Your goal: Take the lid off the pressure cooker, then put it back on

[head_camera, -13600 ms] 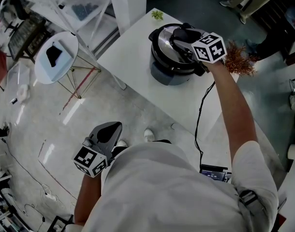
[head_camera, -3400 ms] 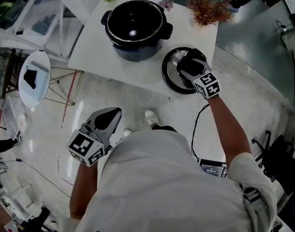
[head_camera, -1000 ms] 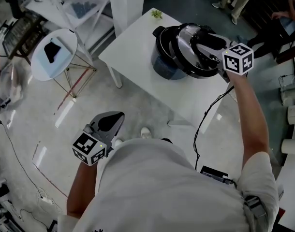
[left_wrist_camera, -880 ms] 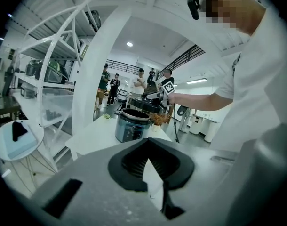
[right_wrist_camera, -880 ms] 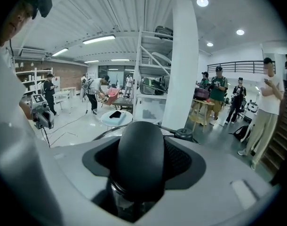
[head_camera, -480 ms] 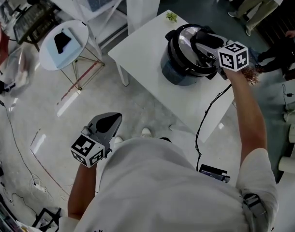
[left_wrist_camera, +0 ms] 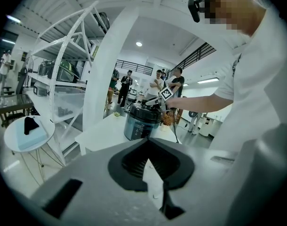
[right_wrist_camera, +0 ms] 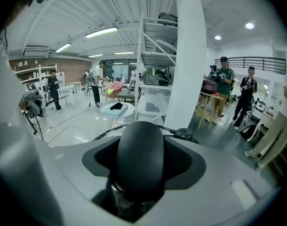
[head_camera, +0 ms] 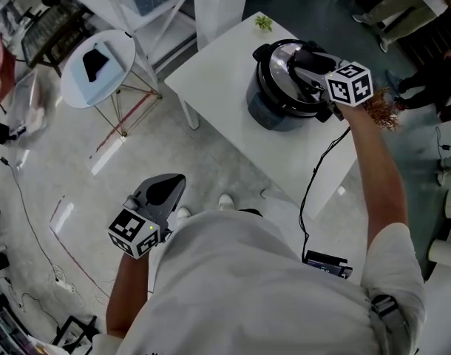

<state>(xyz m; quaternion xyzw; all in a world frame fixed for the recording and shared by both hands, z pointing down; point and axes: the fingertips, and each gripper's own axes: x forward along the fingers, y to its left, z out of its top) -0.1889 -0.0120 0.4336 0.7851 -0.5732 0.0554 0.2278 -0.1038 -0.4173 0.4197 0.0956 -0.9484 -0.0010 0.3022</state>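
The right tongs [head_camera: 308, 59] are clamped on the lid's black handle [head_camera: 303, 54], one jaw on either side of it. In the right gripper view the rounded handle [right_wrist_camera: 139, 157] fills the space between the jaws, with the pads pressed to its sides. The steel lid [head_camera: 281, 72] hangs directly under these tongs and lies over the mouth of the pressure cooker [head_camera: 273, 113], roughly level. Whether it is fully seated on the rim I cannot tell. A small black valve knob [right_wrist_camera: 183, 134] sits on the lid just past the tongs' tips and a little to their right.

The cooker stands on the white bench [head_camera: 225, 87] below the right tongs. Its black cord [head_camera: 313, 176] trails back from under them toward the person. A small green plant [head_camera: 264, 23] sits on the bench beyond the tongs, and a dried brown sprig [head_camera: 381, 108] lies just beside the right wrist.

The left tongs [head_camera: 166, 189] are held low by the person's hip, well apart from the cooker. Their tips are together, and the hollow between the pads [left_wrist_camera: 134, 161] is empty. A round side table [head_camera: 100, 65] stands far ahead of them.
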